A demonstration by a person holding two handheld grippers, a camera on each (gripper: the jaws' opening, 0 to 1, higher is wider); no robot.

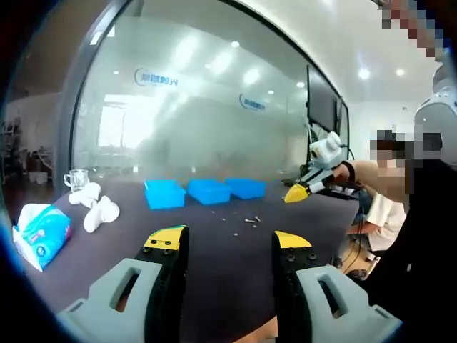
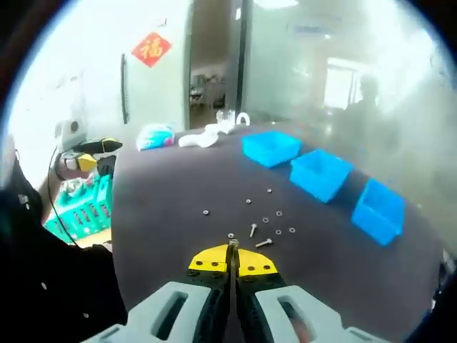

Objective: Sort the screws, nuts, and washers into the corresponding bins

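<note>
While the hardware lies scattered on the dark counter [image 1: 214, 250], we read this as a carry step. Going left to right in the left gripper view, we see a tissue pack [image 1: 41, 234] at the counter's near-left edge, a glass mug [image 1: 76, 179] and some white objects [image 1: 96, 207] behind it, then three blue bins [image 1: 206, 191] in a row toward the far side, with a few loose fasteners [image 1: 248, 221] just in front of them. Our left gripper [image 1: 227, 246] hangs over the counter with its jaws wide apart and nothing between them. Farther right, the right gripper [image 1: 300, 191] hovers above the counter's right edge, beside a seated person. In the right gripper view, that right gripper [image 2: 232, 251] has its jaws pressed together on what looks like a small nut [image 2: 233, 243] at the tips, though it is too small for us to be sure of the kind. Beyond the tips lie the loose screws, nuts and washers [image 2: 265, 221], well apart from the bins [image 2: 320, 174], which line the right side of this view. We judge the next move calls for carrying the piece over the scatter to the matching bin and releasing above it. The counter between scatter and bins is bare, giving open room; the counter's left edge, with a green crate [image 2: 84, 207] below it, is the side to avoid.
</note>
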